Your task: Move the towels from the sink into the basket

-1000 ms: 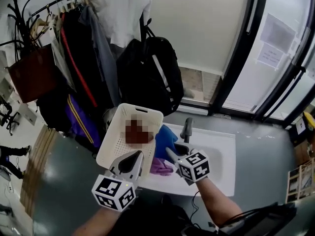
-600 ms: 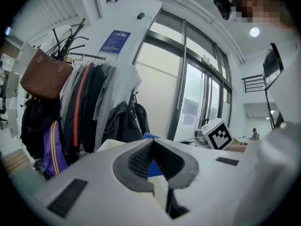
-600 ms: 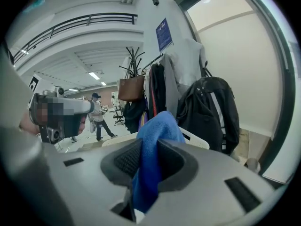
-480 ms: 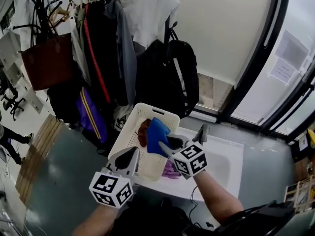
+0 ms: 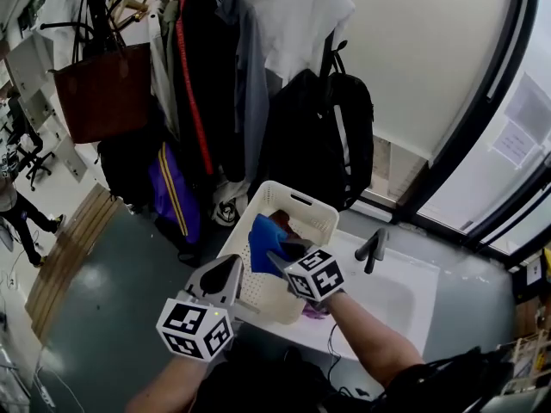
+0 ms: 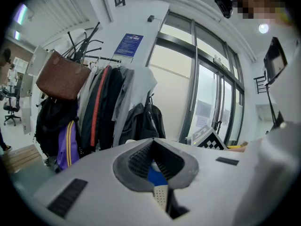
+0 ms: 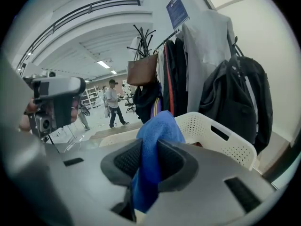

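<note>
White sink (image 5: 405, 292) and basket (image 5: 306, 206) sit near a crowded coat rack (image 5: 185, 67).

Count: 2 grippers (left gripper (image 5: 232, 265), right gripper (image 5: 277, 255)), 1 basket (image 5: 284, 193), 1 sink (image 5: 392, 292), 1 faucet (image 5: 372, 248). 3 towels: blue towel (image 5: 263, 239), red towel (image 5: 289, 225), purple towel (image 5: 313, 311).

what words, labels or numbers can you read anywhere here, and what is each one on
No text here is legible.
Blue rectangular sign on the white wall above the coat rack: lines of print, too small to read.
White paper notices on the glass door: blurred, unreadable.
Black-and-white square-marker cubes: coded patterns only, no words or numbers.
</note>
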`<state>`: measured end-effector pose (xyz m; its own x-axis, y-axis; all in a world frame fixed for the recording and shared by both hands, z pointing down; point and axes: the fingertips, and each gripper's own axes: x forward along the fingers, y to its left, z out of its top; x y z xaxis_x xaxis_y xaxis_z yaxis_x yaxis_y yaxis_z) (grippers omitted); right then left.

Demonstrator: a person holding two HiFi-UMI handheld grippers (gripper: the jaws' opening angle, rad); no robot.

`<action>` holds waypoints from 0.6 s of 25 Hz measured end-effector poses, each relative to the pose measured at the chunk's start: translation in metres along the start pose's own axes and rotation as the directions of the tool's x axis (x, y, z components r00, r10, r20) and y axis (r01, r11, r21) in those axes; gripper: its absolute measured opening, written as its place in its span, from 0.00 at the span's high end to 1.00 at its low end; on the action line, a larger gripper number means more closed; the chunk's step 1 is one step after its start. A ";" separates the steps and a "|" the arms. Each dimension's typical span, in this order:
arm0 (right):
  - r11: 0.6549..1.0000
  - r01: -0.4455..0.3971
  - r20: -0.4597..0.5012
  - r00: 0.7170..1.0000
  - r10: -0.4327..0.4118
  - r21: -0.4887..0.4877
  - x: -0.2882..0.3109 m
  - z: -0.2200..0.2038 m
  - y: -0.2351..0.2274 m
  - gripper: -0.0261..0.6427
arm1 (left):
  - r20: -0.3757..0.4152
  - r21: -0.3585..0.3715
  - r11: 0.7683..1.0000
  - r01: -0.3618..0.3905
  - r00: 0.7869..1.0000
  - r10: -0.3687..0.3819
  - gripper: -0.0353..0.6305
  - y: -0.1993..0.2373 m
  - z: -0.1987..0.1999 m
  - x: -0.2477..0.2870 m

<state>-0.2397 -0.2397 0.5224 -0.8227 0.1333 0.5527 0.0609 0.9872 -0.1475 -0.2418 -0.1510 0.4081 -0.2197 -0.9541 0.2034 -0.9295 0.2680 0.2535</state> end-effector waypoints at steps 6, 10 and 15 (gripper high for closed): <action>1.000 0.000 -0.108 0.994 0.001 0.008 0.041 -0.025 -0.001 0.83 | -0.007 -0.011 1.000 -0.015 1.000 0.015 0.94 0.018 -0.004 0.000; 1.000 -0.006 -0.173 0.985 0.008 0.010 0.062 -0.042 -0.002 0.83 | -0.027 -0.028 0.999 -0.030 0.999 0.029 0.94 0.028 -0.010 0.005; 0.999 -0.012 -0.244 0.969 0.019 0.030 0.086 -0.060 -0.004 0.83 | -0.067 -0.035 0.998 -0.053 0.996 0.051 0.94 0.041 -0.022 0.014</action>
<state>-0.2770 -0.2269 0.6202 -0.6583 0.1690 0.7336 0.0535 0.9825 -0.1783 -0.2766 -0.1506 0.4423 -0.2463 -0.9283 0.2787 -0.9055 0.3229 0.2752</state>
